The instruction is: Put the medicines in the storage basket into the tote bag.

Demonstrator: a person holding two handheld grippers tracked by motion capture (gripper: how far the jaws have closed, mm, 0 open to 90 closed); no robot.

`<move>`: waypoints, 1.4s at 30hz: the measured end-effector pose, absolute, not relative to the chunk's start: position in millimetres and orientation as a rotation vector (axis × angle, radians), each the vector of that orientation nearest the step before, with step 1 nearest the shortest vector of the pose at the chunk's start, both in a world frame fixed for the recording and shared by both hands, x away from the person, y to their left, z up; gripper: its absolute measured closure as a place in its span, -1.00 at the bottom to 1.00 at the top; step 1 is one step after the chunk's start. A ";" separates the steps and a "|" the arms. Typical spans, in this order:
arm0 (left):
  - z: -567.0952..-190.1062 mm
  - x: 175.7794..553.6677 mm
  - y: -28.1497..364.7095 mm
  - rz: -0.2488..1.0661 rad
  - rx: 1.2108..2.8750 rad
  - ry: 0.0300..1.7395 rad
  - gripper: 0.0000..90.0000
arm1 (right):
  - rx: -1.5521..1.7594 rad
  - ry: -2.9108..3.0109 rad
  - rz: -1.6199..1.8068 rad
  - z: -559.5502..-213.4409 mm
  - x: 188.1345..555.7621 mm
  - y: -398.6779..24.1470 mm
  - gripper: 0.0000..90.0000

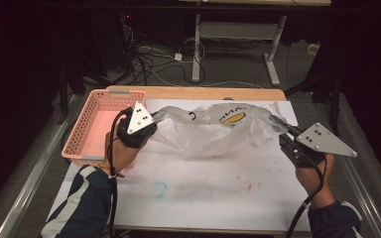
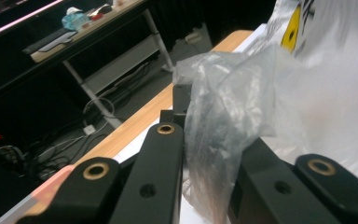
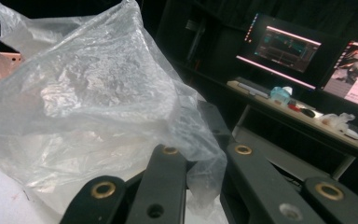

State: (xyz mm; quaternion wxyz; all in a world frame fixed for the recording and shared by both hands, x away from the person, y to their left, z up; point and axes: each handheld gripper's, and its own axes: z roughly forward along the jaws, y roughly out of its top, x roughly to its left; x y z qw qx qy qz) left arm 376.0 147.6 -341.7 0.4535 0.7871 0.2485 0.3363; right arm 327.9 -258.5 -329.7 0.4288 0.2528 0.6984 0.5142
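Both grippers pinch plastic bag; yellow print, black lettering unreadable.

Pink basket — on white table.

Dark room, lit monitors, cables on floor.

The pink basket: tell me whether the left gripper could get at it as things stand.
Probably not yet. The left gripper sits right beside the pink basket with nothing between them, but its jaws are shut on the plastic bag, which the right gripper also grips, so it would have to let go first.
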 end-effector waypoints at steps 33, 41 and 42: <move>-345.1 410.9 76.3 0.692 1.700 0.446 0.96 | 0.635 1.845 1.397 -330.3 384.7 -176.2 0.99; -305.6 387.8 82.7 0.747 1.641 0.371 0.96 | 0.559 1.775 1.463 -292.1 367.6 -169.5 0.99; -301.4 385.9 83.3 0.752 1.635 0.365 0.96 | 0.554 1.764 1.471 -287.6 365.6 -169.0 0.99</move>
